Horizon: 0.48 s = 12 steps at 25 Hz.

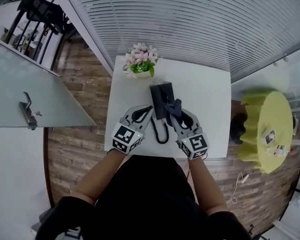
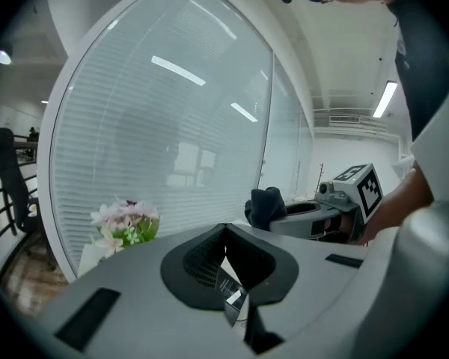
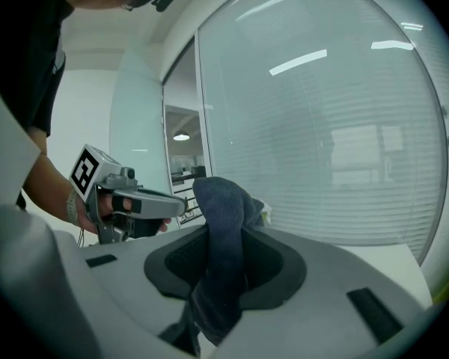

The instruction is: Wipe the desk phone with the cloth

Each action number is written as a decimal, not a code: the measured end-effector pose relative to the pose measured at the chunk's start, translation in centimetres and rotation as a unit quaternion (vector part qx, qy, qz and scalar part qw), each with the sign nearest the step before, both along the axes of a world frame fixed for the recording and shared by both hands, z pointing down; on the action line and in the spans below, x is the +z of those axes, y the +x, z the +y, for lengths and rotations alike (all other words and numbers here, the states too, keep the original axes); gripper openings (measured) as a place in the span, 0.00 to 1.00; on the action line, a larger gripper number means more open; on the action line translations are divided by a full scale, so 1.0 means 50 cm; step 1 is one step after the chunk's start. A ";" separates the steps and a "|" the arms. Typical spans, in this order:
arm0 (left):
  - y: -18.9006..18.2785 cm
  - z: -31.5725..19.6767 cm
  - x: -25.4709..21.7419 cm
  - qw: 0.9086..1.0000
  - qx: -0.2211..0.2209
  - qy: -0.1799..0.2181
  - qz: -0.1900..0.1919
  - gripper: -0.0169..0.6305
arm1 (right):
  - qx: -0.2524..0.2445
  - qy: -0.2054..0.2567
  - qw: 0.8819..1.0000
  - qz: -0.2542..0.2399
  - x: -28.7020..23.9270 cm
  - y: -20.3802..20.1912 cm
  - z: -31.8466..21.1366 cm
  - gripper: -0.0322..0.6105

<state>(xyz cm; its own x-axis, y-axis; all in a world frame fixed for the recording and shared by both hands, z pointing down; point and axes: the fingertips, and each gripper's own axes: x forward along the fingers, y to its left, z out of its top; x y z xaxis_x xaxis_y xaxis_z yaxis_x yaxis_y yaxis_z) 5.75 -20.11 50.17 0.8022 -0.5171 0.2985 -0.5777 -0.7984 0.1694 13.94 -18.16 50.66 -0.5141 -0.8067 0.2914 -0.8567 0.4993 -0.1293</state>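
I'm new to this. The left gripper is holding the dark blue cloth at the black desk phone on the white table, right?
Not quite. The dark blue cloth is pinched in the right gripper, as the right gripper view shows. The left gripper has its jaws together with no cloth. The rest holds: it is at the black desk phone on the white table.

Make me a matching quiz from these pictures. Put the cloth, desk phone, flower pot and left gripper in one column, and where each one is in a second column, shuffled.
1. cloth
2. desk phone
3. flower pot
4. left gripper

A. far edge of the white table
B. clamped in the right gripper
C. left of the phone, jaws together
D. middle of the table, between the two grippers

Pairs: 1-B, 2-D, 3-A, 4-C
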 end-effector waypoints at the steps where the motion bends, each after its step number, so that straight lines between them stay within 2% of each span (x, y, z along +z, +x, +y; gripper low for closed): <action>1: 0.002 0.004 -0.030 1.000 0.008 0.015 0.004 0.04 | -0.004 0.013 1.000 -0.006 -0.032 -0.003 0.002 0.25; 5: 0.009 0.023 -0.132 0.997 0.034 0.058 0.023 0.04 | -0.020 0.071 0.997 -0.023 -0.156 -0.019 0.005 0.25; 12: 0.004 0.049 -0.244 0.993 0.046 0.087 0.059 0.04 | -0.045 0.134 0.990 -0.019 -0.286 -0.045 0.028 0.24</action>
